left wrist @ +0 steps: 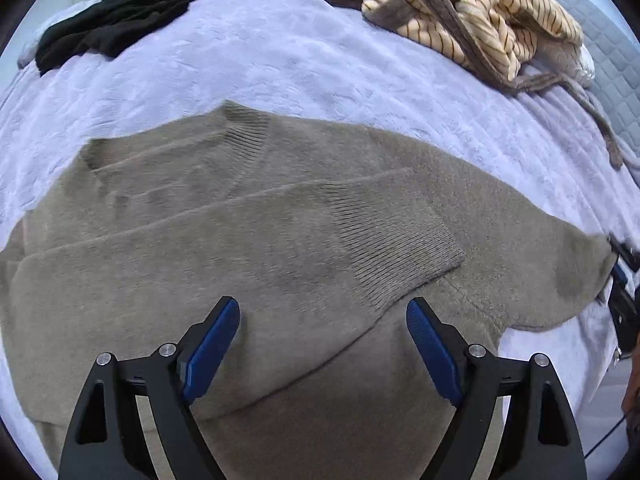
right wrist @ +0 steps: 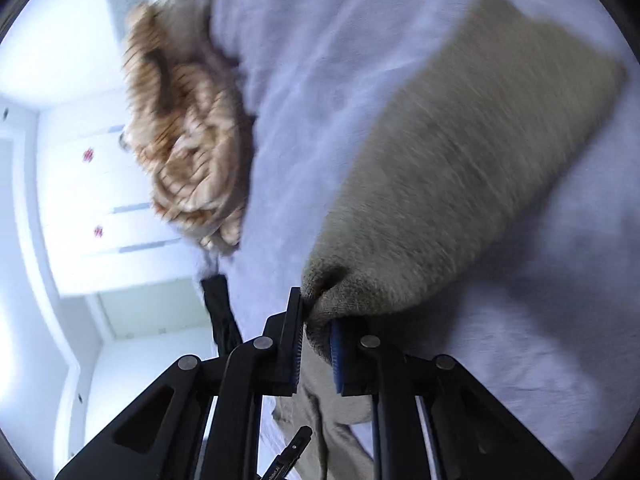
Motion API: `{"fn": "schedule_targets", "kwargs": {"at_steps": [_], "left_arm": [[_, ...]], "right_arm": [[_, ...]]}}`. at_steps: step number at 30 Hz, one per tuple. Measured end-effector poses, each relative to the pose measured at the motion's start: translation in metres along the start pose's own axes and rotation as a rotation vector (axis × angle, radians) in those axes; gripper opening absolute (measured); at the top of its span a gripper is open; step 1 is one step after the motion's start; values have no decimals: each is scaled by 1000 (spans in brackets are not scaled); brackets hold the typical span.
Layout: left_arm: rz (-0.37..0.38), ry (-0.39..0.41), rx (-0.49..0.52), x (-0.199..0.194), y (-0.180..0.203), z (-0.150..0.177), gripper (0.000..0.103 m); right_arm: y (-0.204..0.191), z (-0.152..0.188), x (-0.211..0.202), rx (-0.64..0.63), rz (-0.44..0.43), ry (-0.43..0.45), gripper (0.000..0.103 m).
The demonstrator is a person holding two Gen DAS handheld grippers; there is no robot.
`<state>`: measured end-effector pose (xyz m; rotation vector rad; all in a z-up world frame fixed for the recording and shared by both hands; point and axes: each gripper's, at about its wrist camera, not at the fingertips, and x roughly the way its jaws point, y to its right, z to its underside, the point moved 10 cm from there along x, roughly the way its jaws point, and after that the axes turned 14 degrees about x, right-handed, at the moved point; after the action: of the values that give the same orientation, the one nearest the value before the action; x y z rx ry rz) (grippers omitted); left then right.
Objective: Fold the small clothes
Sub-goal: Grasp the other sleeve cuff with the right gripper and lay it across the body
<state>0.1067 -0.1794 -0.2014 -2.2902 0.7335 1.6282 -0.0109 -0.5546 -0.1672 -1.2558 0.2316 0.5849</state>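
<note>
A taupe knit sweater (left wrist: 248,240) lies spread on a lavender blanket (left wrist: 280,64). One sleeve is folded across its body, its ribbed cuff (left wrist: 400,248) pointing right. My left gripper (left wrist: 322,320) is open just above the sweater's lower part, its blue pads (left wrist: 212,352) apart and empty. In the blurred right wrist view, my right gripper (right wrist: 318,332) is shut on the sweater's other sleeve (right wrist: 460,160) and holds it lifted off the blanket (right wrist: 304,80). The right gripper also shows at the right edge of the left wrist view (left wrist: 622,276).
A black garment (left wrist: 128,12) lies at the far left of the bed. A heap of cream striped and brown clothes (left wrist: 472,16) lies at the far right, also in the right wrist view (right wrist: 188,140). A grey quilt (left wrist: 608,48) borders it. White wall and cabinets (right wrist: 80,160) stand beyond.
</note>
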Motion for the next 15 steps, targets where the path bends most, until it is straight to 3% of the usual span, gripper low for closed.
{"fn": "schedule_targets", "kwargs": {"at_steps": [4,6,9,12,15], "left_arm": [[-28,36,-17,-27,-26,19,86],[-46,45,-38,-37,-41,30,86],[-78,44,-89,-48,-65,51,86],[-113,25,-151,-55,-91,76,86],[-136,-4,-210,-56,-114,103,86]], "right_arm": [[-68,62,44,-286,14,-146,13],[-101,115,76,-490,43,-240,13],[-119,198,117,-747,92,-375,13],[-97,282,160,-946,177,-521,13],[-41,342,197,-1100,334,-633,17]]}}
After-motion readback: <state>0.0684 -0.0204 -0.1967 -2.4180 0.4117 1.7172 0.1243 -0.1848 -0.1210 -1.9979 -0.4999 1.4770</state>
